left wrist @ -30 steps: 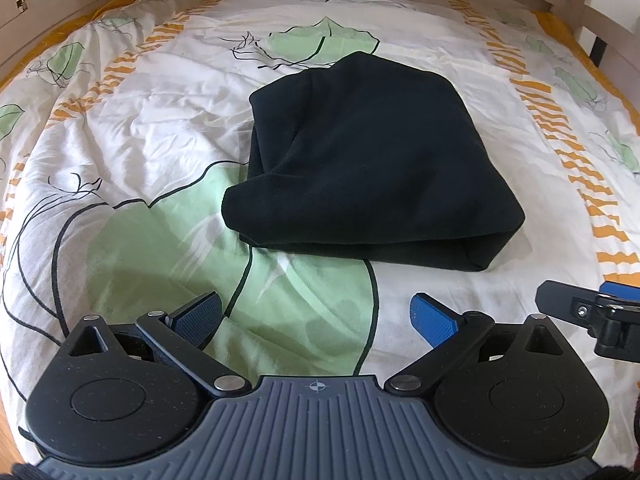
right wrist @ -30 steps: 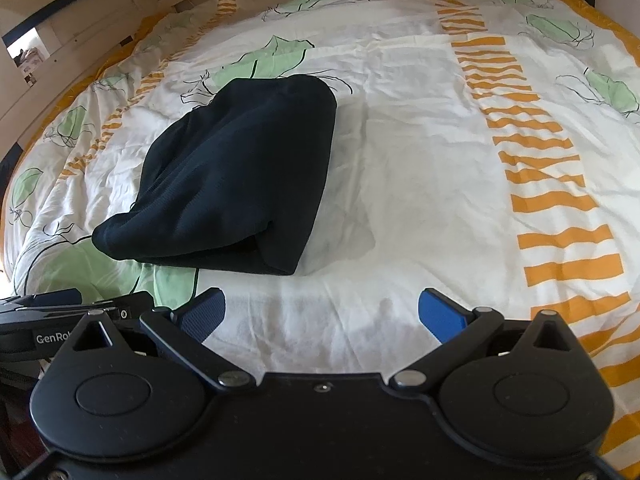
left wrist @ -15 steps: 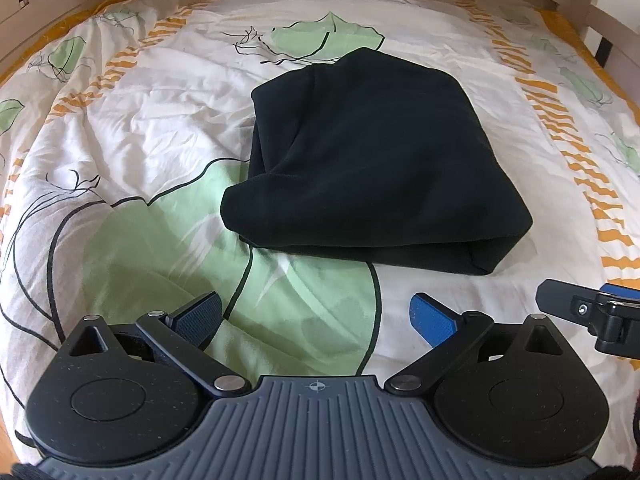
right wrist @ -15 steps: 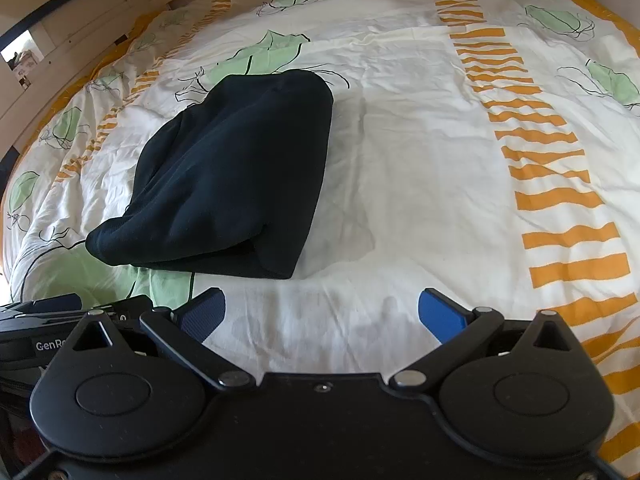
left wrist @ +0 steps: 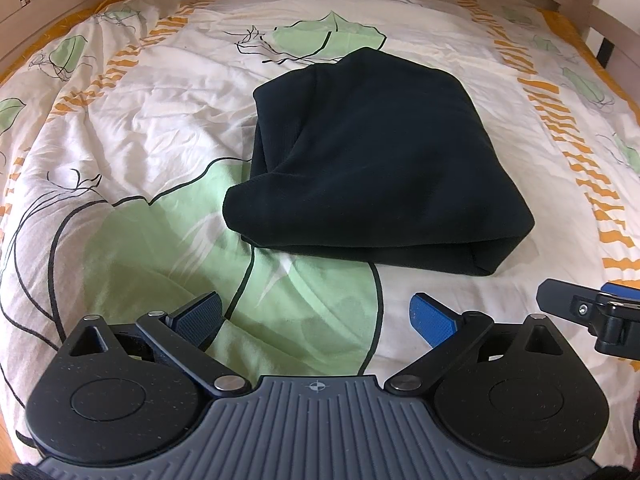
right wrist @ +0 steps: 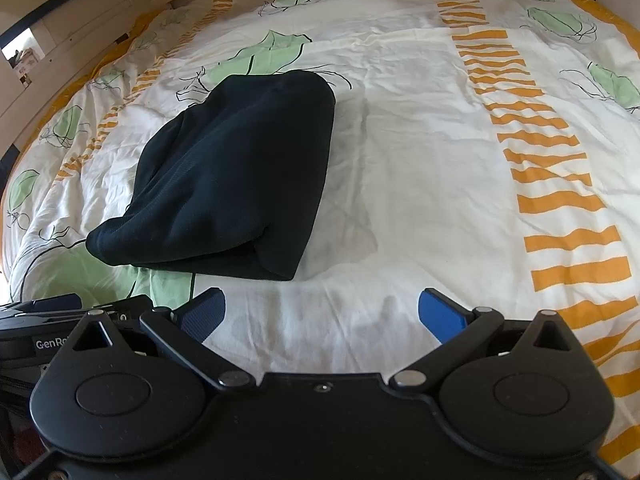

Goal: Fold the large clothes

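Dark garment, folded into a thick bundle, lies on the bed's leaf-print duvet, mid-bed.

Left wrist view: left tongs spread wide, holding nothing, hovering short of the bundle's near edge over a green leaf print. Bundle's layered open edges face the camera; rounded fold at near right corner. Part of the right tongs shows at the frame's right edge.

Right wrist view: right tongs also spread, empty, above bare white duvet, garment ahead and to the left. Stacked layers visible at the near end.

Handling, by judgement: soft knit or fleece, limp, light to moderate weight, not slippery; layers likely to slide apart if pinched singly. Best taken at the near corners, biting through all layers, one tongs per corner.
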`<state>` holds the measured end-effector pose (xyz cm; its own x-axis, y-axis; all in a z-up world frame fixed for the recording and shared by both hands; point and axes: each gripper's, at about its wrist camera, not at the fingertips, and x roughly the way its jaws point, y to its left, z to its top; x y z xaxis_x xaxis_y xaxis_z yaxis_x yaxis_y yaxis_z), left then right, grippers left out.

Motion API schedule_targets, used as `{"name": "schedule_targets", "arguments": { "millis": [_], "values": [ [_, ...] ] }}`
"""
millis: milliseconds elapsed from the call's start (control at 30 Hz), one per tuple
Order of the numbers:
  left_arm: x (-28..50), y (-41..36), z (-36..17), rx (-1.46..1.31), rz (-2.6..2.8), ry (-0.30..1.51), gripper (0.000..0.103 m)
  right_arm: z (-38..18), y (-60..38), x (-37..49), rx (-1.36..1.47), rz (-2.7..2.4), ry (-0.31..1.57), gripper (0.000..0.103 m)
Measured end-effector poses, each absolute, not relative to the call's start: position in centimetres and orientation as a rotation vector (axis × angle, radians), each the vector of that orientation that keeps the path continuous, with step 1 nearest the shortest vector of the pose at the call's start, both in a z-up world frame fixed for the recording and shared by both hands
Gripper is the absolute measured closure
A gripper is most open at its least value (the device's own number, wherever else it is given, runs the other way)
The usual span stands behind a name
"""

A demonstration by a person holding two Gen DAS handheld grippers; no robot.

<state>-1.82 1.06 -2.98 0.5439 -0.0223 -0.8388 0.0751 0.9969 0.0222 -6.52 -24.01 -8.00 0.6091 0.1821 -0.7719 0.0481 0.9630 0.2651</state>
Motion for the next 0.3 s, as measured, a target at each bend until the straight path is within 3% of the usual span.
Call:
{"name": "schedule_targets", "arguments": {
  "millis": [300],
  "values": [
    [-2.0,0.79,-2.63,0.083,-0.054,0.962,0.002,-8.0,-24.11,-6.49,0.271,0.08,0.917,0.001]
  ]
}}
